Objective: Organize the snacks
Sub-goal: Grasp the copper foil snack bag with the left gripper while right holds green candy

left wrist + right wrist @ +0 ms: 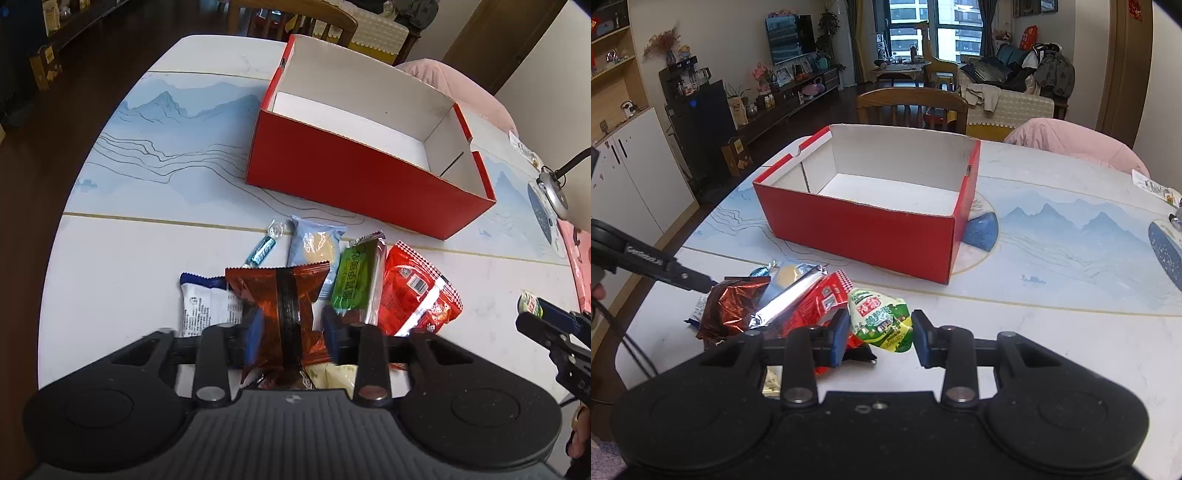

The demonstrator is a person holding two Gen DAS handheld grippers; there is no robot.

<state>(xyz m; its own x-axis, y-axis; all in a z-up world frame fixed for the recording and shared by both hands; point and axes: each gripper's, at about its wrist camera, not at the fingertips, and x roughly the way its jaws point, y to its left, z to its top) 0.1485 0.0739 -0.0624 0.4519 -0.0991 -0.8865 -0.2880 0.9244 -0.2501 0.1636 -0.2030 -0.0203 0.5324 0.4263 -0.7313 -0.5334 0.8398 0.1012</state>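
Note:
An empty red box (369, 177) (857, 229) with a white inside stands on the table. In front of it lies a heap of snacks. My left gripper (291, 328) is open around a copper-brown packet (280, 302) (731, 310) that rests on the heap, with a gap at the right pad. Beside it lie a white-and-blue packet (207, 306), a blue candy (264, 251), a pale blue packet (317, 243), a green packet (354, 284) and a red packet (413, 291). My right gripper (881, 328) is shut on a green-and-white pouch (882, 321), held above the table.
A wooden chair (912, 103) and a seat under a pink cover (1071, 144) stand at the table's far side. A round metal lamp base (554, 192) and a loose wrapper (1156, 188) sit near the right edge. The table's left edge drops to dark floor.

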